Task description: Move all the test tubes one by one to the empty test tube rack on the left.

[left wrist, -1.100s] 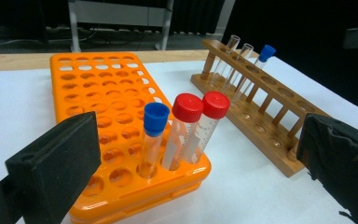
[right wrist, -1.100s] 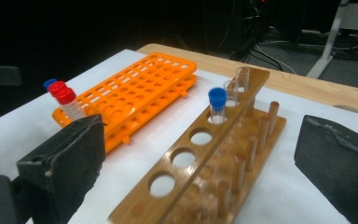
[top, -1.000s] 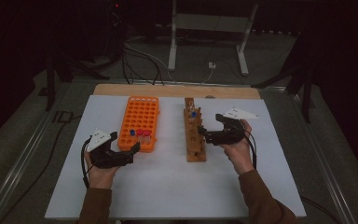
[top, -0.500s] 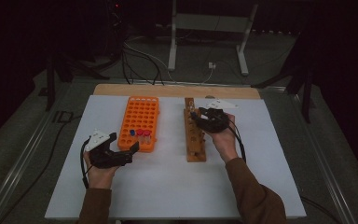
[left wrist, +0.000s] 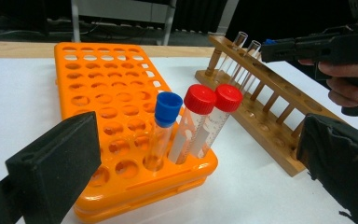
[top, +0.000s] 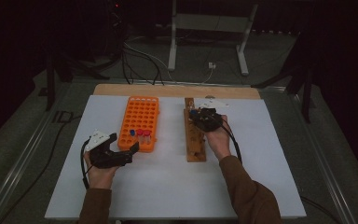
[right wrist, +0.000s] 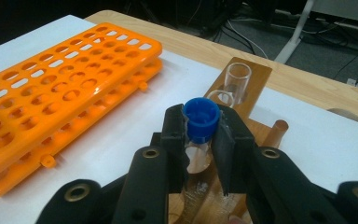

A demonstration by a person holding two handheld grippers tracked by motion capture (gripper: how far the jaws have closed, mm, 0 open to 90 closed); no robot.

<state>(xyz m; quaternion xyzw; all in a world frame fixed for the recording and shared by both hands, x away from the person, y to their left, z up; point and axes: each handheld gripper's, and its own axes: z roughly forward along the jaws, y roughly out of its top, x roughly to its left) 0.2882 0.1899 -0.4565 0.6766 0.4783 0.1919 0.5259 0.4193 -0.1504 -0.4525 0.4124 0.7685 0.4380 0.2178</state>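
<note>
Standing in the wooden rack (right wrist: 254,77), a clear tube with a blue cap (right wrist: 200,120) is pinched at the cap by the right gripper (right wrist: 200,135). Its jaws have just been closing and now the flat black pads (right wrist: 173,130) press on both sides of the ribbed plastic cap. Behind it in the rack stand two open, uncapped clear tubes (right wrist: 238,77), round-mouthed and glassy. The rack is a long plank with a row of holes and peg-like dowels, lying lengthwise on the white table (top: 261,154). In the high view the right gripper (top: 205,119) sits over the rack's far end, though the tube itself is too small to make out there.

Left of the rack lies an orange plastic tray (left wrist: 107,88), a grid of round holes. At its near edge stand three capped tubes: one blue-capped (left wrist: 165,123) and two red-capped (left wrist: 205,119), the latter with printed scales. The left gripper (top: 121,149) rests near that edge, jaws spread wide, empty.
</note>
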